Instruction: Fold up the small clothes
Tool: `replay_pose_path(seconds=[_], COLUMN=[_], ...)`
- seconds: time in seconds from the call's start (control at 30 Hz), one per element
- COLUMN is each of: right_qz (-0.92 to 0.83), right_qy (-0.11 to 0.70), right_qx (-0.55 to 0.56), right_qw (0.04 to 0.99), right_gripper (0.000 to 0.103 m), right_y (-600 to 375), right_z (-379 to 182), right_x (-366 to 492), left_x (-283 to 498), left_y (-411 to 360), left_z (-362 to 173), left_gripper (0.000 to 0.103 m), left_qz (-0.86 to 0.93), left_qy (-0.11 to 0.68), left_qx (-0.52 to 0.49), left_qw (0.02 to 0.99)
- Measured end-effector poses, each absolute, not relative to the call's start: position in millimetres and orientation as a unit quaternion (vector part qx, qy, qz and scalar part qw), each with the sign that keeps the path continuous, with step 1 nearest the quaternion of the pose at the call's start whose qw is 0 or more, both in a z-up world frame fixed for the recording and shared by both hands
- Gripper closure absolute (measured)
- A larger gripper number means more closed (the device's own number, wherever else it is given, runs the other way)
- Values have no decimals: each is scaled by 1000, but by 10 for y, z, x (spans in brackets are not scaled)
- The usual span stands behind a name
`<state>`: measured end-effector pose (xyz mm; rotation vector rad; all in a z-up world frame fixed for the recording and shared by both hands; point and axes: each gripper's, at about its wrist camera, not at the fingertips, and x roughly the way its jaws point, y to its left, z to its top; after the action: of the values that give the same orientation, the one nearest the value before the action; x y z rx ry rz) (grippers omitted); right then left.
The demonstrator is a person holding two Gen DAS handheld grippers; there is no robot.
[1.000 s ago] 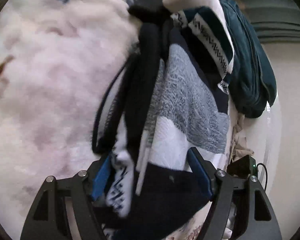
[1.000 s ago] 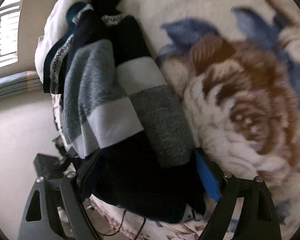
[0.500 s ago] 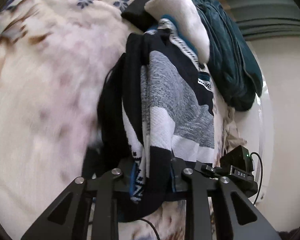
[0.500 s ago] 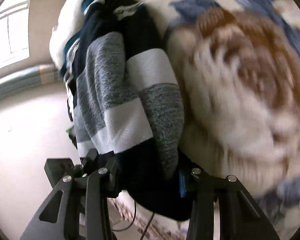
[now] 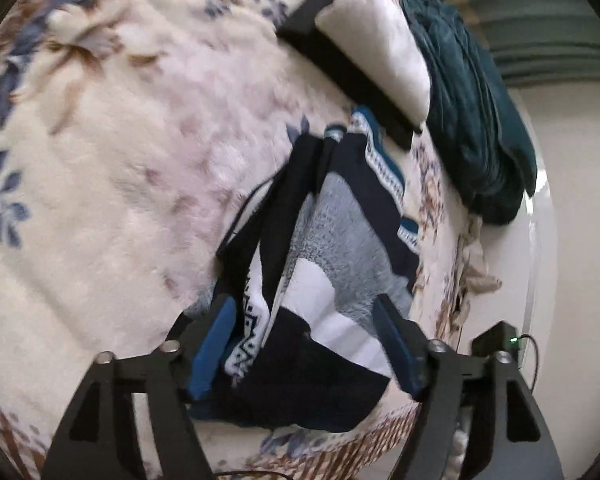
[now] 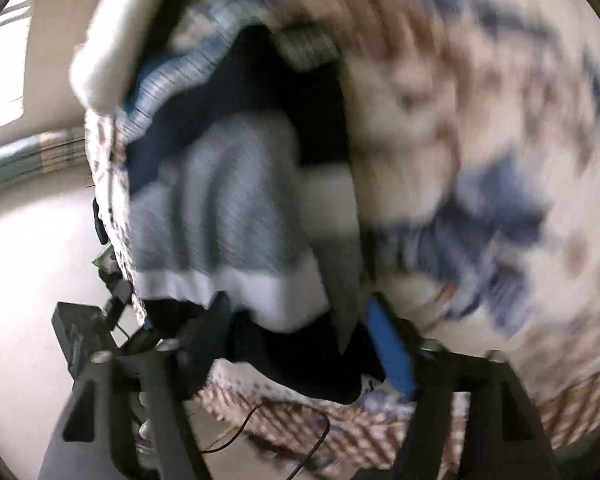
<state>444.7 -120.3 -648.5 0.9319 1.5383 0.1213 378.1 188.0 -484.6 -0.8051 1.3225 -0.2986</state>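
A small knit sweater with navy, grey and white bands lies folded lengthwise on a cream floral blanket. My left gripper is open, its blue pads on either side of the sweater's near navy hem. In the right wrist view, which is blurred, the same sweater lies ahead of my right gripper, which is open with the hem between its fingers.
A dark teal garment is heaped at the blanket's far right edge, with a white garment and a black piece beside it. A black box with a green light sits below the blanket's edge. Cables trail there.
Both grippers were shut on the sweater's hem half a second ago and have opened. The sweater now rests on the blanket, and both grippers have drawn back from it.
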Motion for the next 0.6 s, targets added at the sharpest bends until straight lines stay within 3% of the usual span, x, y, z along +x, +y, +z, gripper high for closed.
replay_pose_path(seconds=[0.13, 0.23, 0.4, 0.6], right_qz=[47, 59, 106, 207], right_qy=[647, 646, 684, 721], right_qx=[355, 349, 378, 362], right_qw=[673, 676, 614, 554], right_gripper=[22, 8, 6, 6], right_y=[-1435, -1520, -1631, -1428], right_z=[-6105, -6125, -6874, -7496], right_x=[4934, 5396, 5955, 5865], left_x=[3404, 3094, 2746, 2615], left_y=[2010, 1988, 1605, 1297], left_z=[-4713, -4751, -5272, -5718], left_gripper=[26, 25, 25, 25], left_qz=[-87, -39, -15, 20], left_qy=[566, 536, 525, 488], left_qx=[-402, -450, -531, -572], left_qw=[715, 713, 665, 659])
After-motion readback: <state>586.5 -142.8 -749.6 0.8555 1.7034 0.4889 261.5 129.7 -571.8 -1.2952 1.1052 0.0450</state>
